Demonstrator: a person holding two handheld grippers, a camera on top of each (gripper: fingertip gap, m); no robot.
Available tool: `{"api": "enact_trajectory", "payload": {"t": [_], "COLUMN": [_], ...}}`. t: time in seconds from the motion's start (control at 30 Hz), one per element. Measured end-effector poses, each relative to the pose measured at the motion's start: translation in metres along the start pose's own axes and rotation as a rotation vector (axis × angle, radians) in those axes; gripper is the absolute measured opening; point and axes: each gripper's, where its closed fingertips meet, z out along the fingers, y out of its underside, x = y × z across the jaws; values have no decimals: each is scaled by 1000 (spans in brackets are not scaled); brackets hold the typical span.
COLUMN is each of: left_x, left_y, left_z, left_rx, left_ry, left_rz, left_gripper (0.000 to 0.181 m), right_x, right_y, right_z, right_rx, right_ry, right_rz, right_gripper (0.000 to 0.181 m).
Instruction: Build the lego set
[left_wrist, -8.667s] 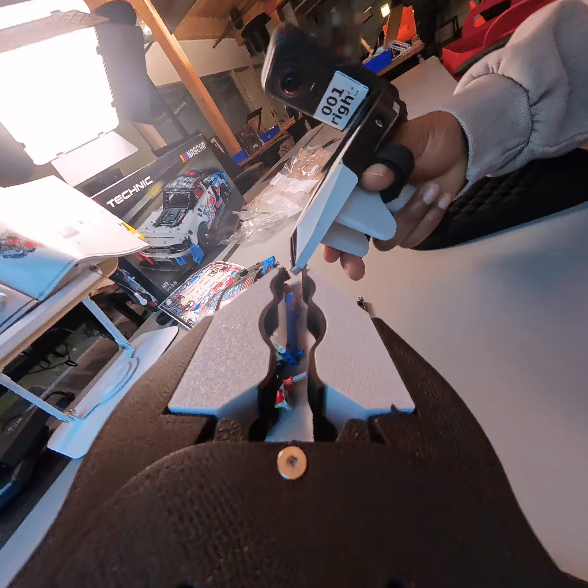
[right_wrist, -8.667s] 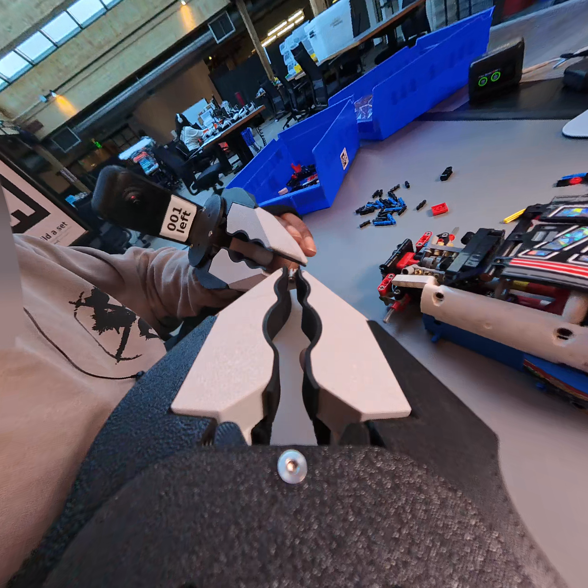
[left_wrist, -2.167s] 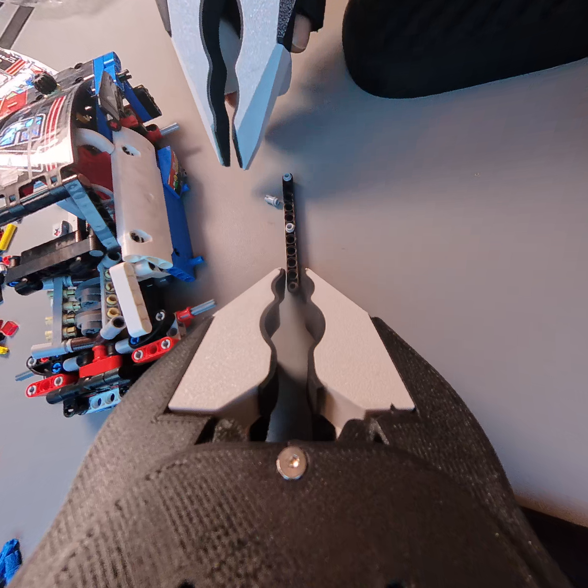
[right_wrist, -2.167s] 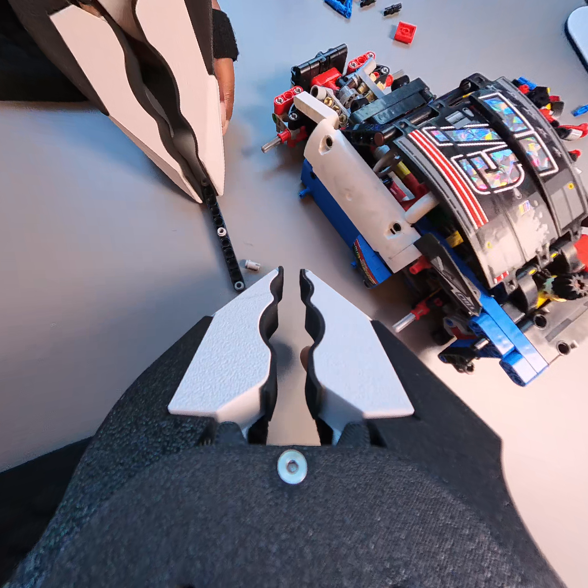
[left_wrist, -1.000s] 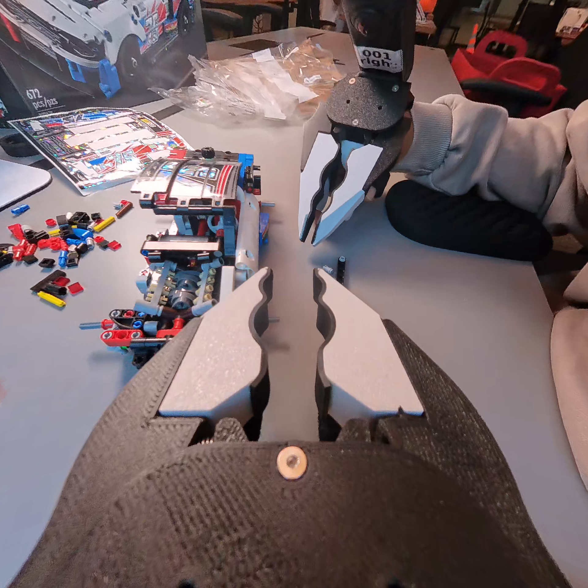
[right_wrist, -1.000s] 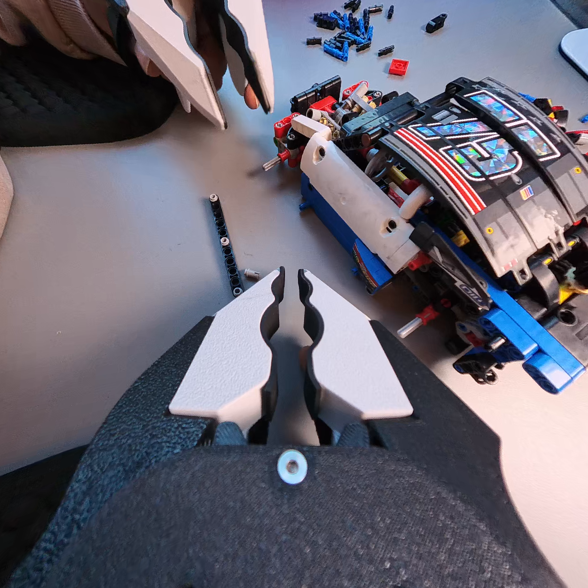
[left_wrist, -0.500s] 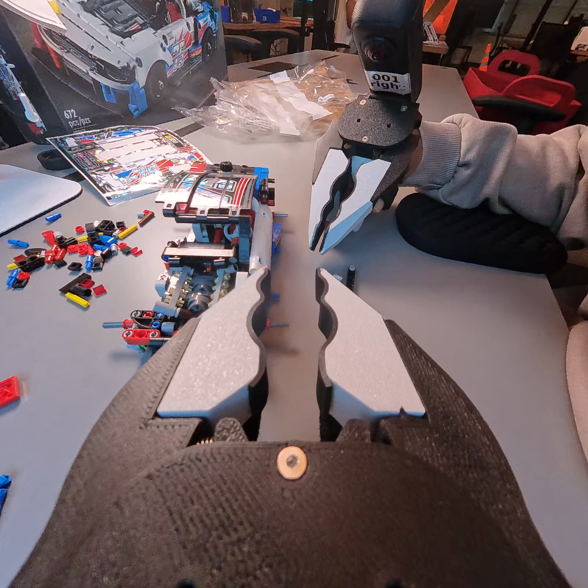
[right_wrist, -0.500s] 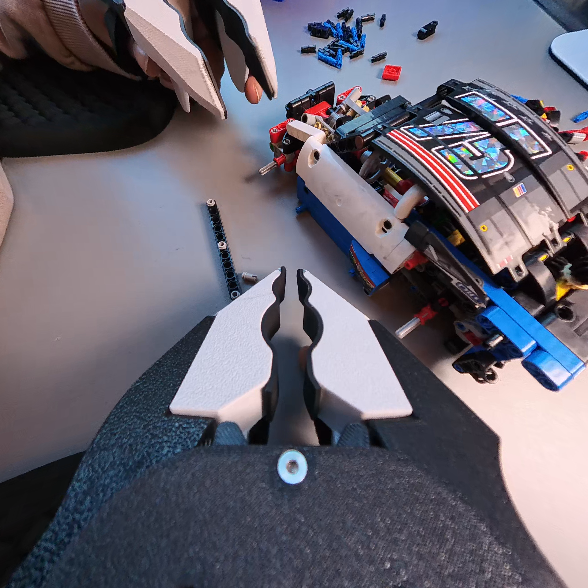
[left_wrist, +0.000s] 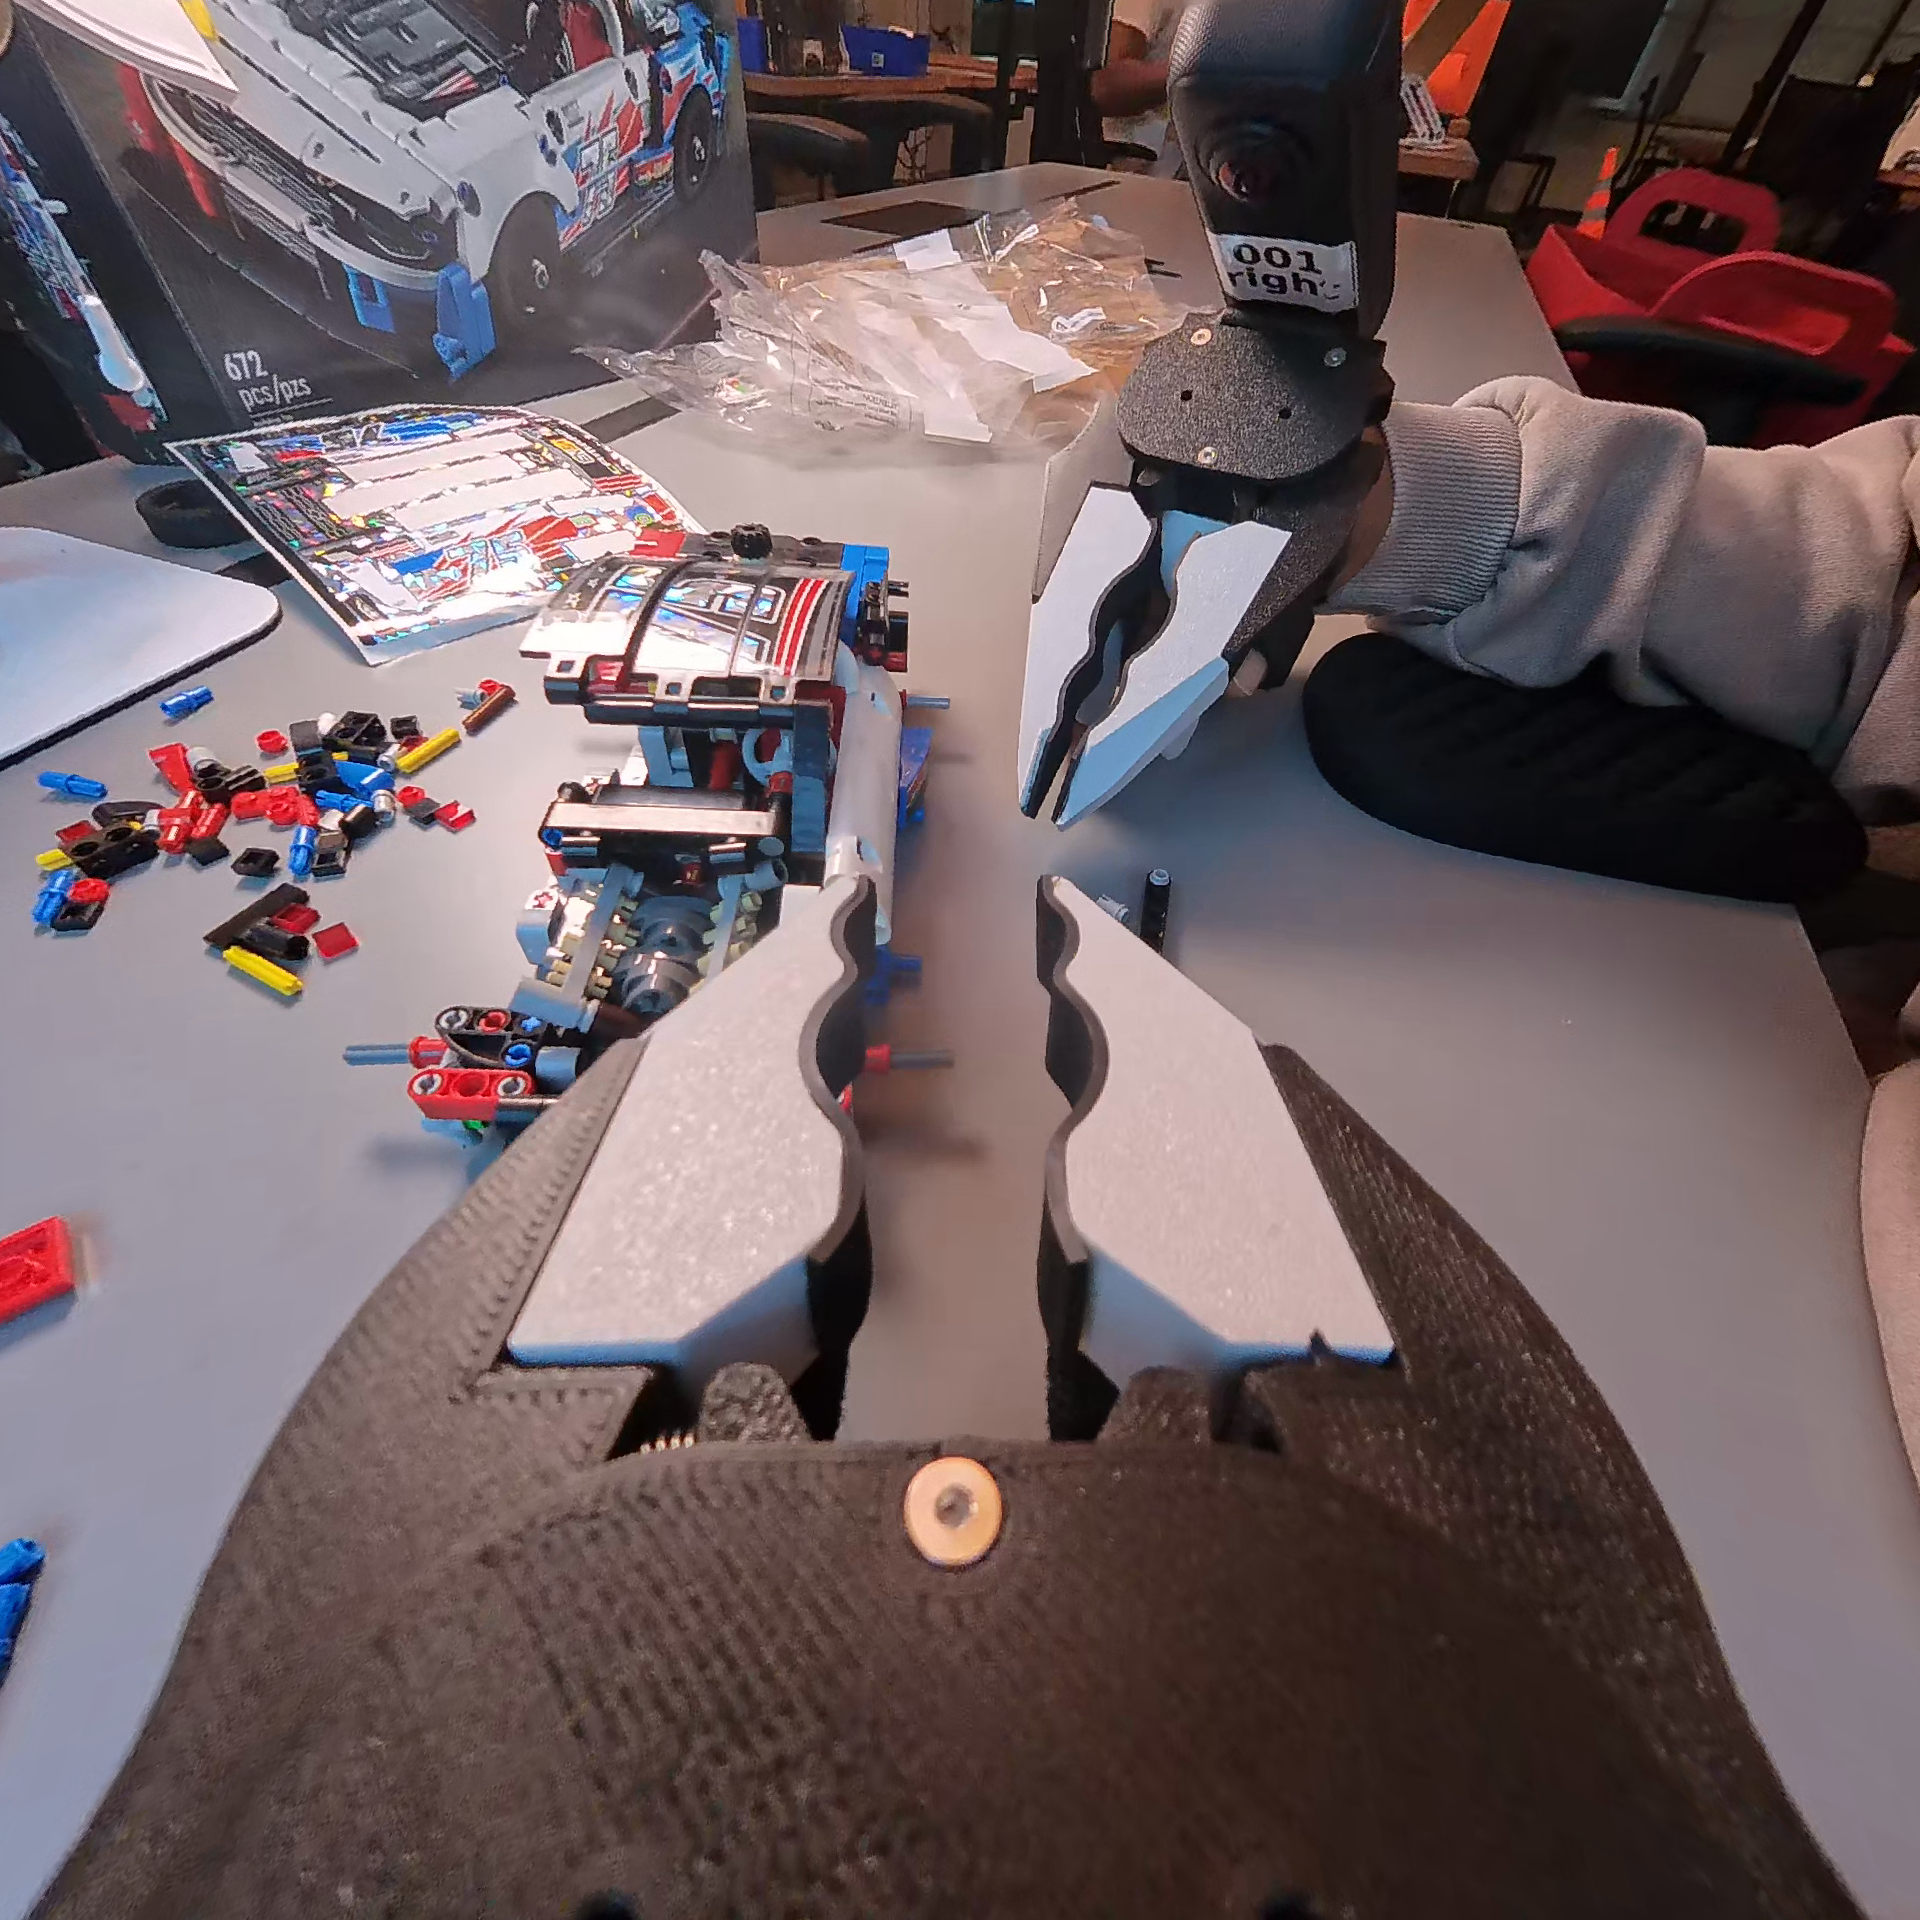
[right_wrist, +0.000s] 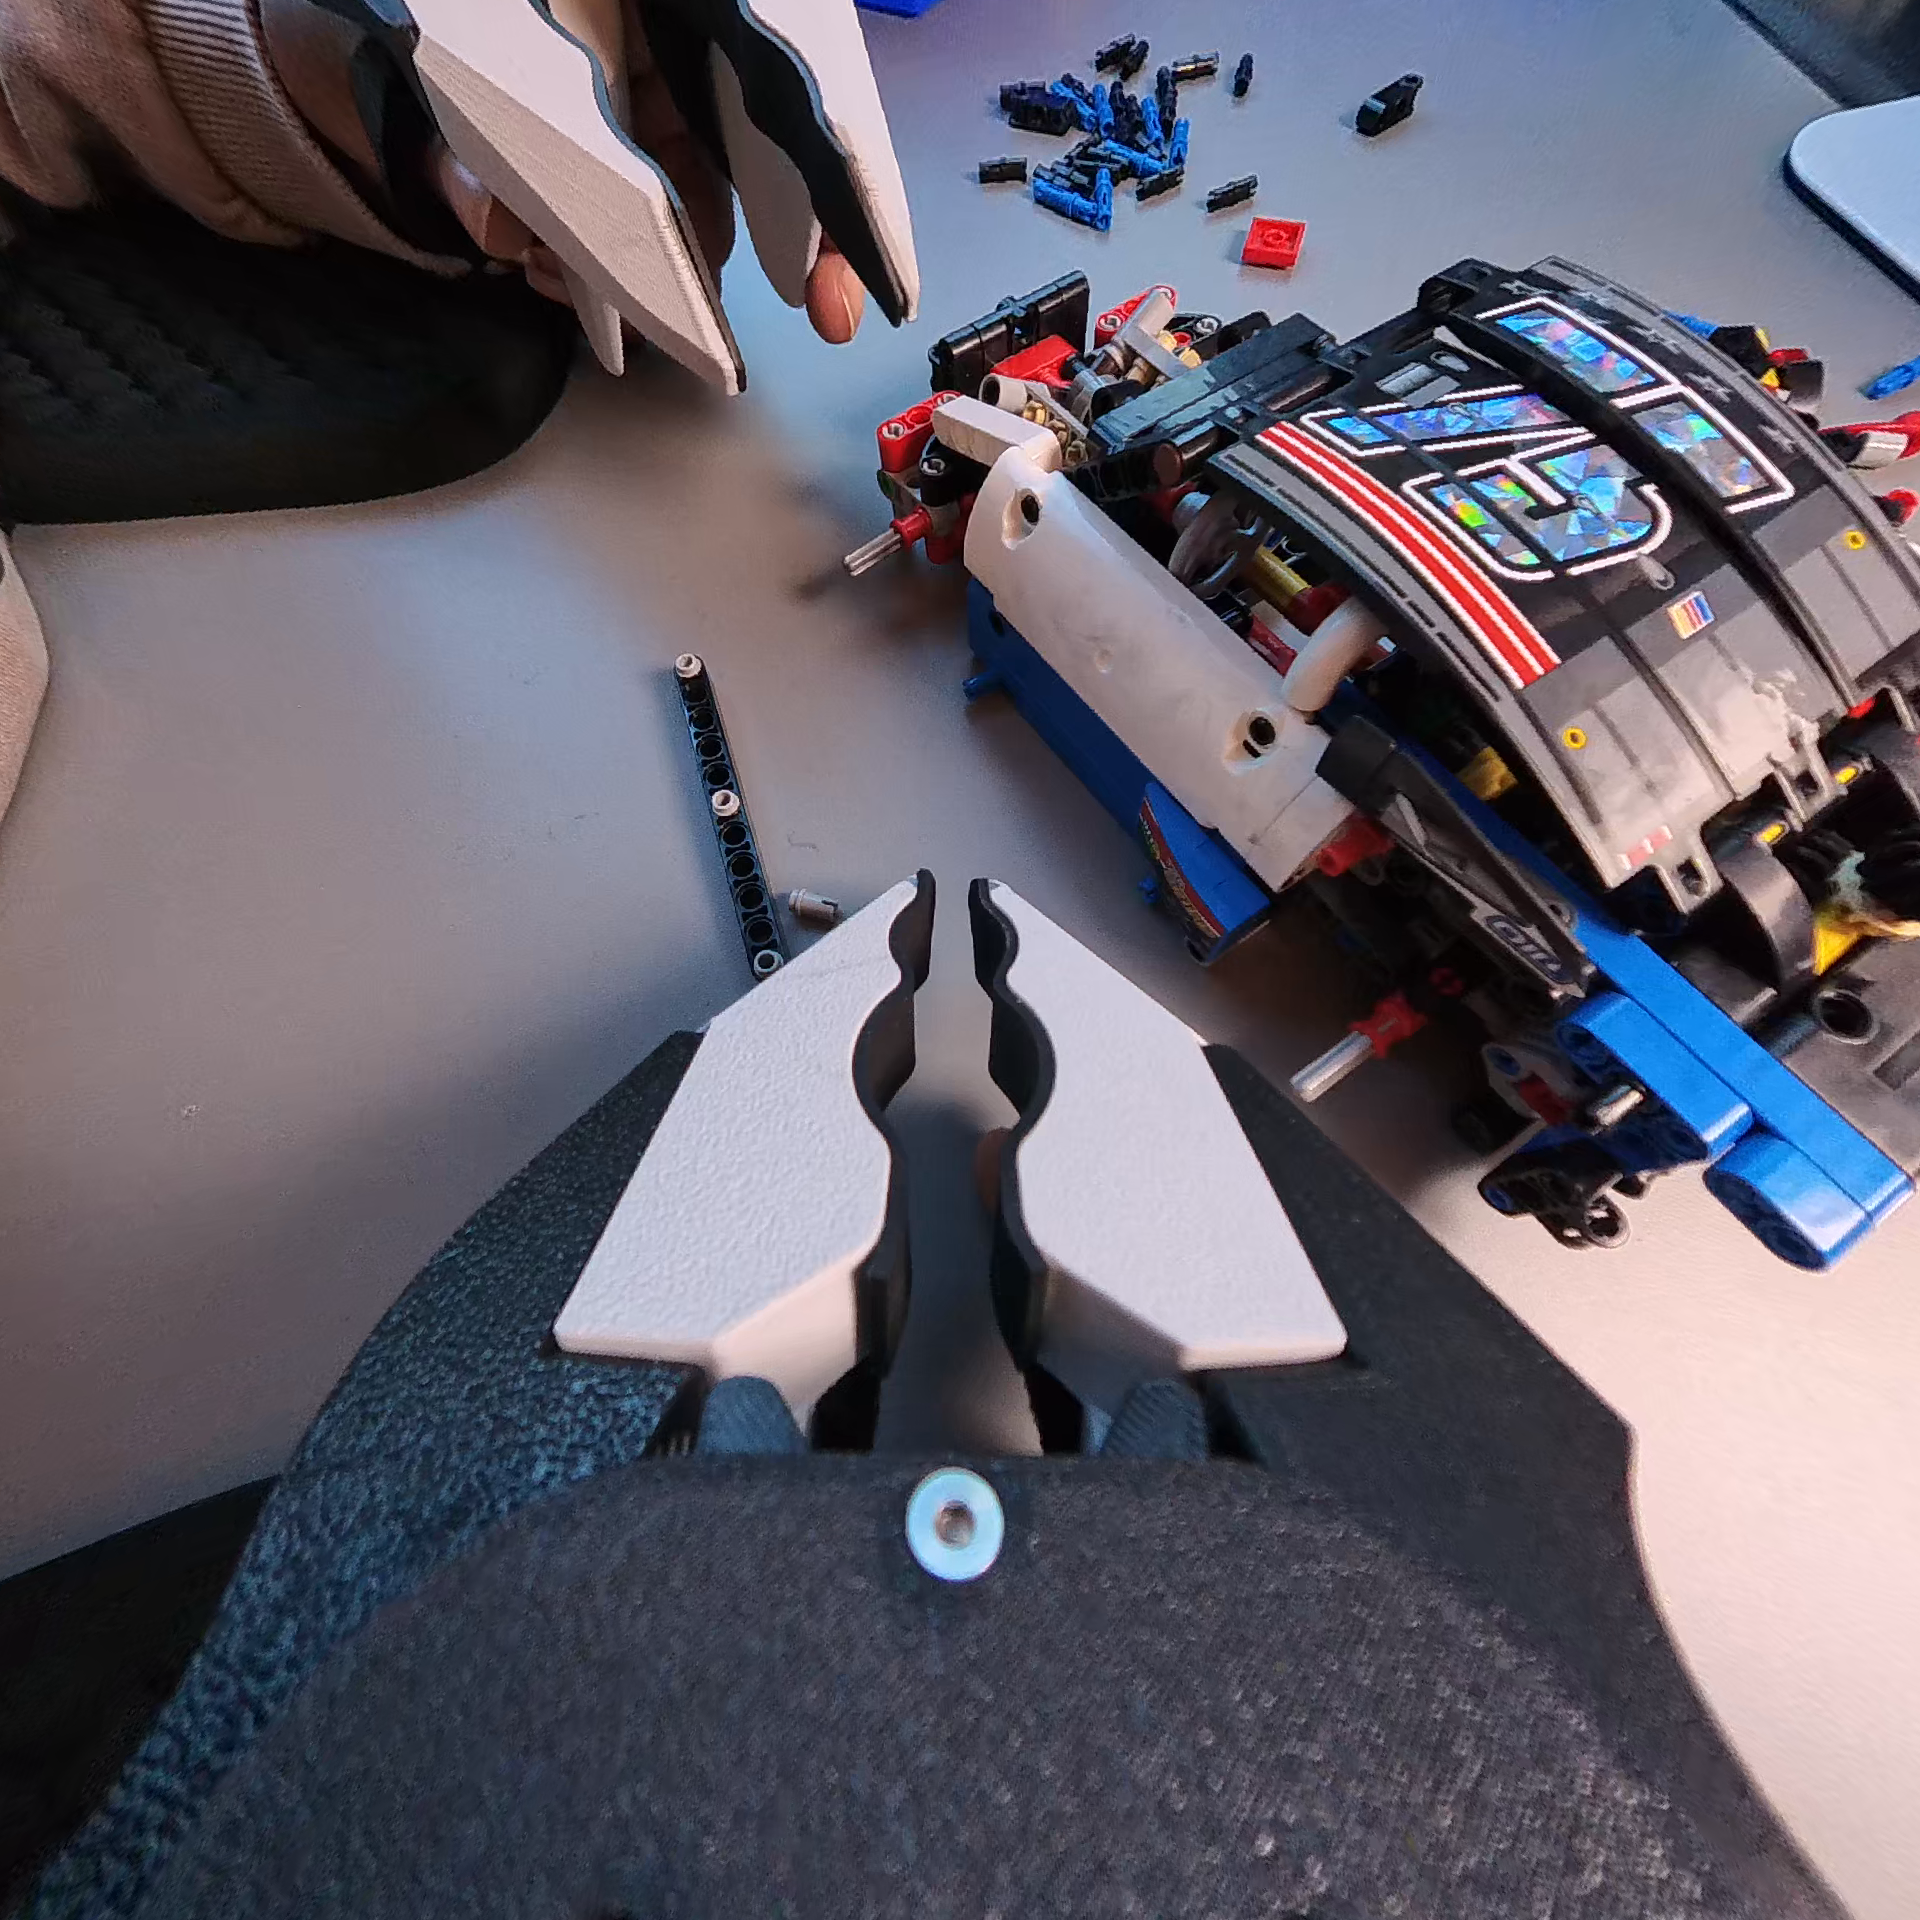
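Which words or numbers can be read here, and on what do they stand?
I do not quote writing; it stands on:
Box: white print, readable.
Label on right gripper: readable.
Car roof: big shiny figure.
Sticker sheet: too small.
Bags: blurred.

Left wrist cam is sitting low over the grey table (left_wrist: 1455, 1091), looking across it at the half-built lego car (left_wrist: 727, 790) and the other gripper. Right wrist cam is looking steeply down, closer in. Both are catching the car (right_wrist: 1403, 675) and black beam (right_wrist: 727, 810).
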Motion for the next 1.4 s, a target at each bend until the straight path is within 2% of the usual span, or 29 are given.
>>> {"api": "enact_trajectory", "payload": {"t": [0.7, 1.0, 1.23, 1.4], "left_x": [0, 7, 36, 47], "left_y": [1, 8, 27, 46], "left_z": [0, 4, 11, 15], "left_rx": [-5, -50, -180, -311], "left_ry": [-3, 47, 190, 259], "left_rz": [7, 6, 92, 113], "left_gripper": [30, 26, 25, 27], "right_x": [0, -1, -8, -18], "right_y": [0, -1, -17, -10], "right_z": [0, 0, -8, -5], "right_rx": [0, -13, -3, -103], "right_ry": [7, 13, 34, -38], "right_rz": [-1, -11, -68, -132], "right_gripper": [5, 6, 6, 1]}}
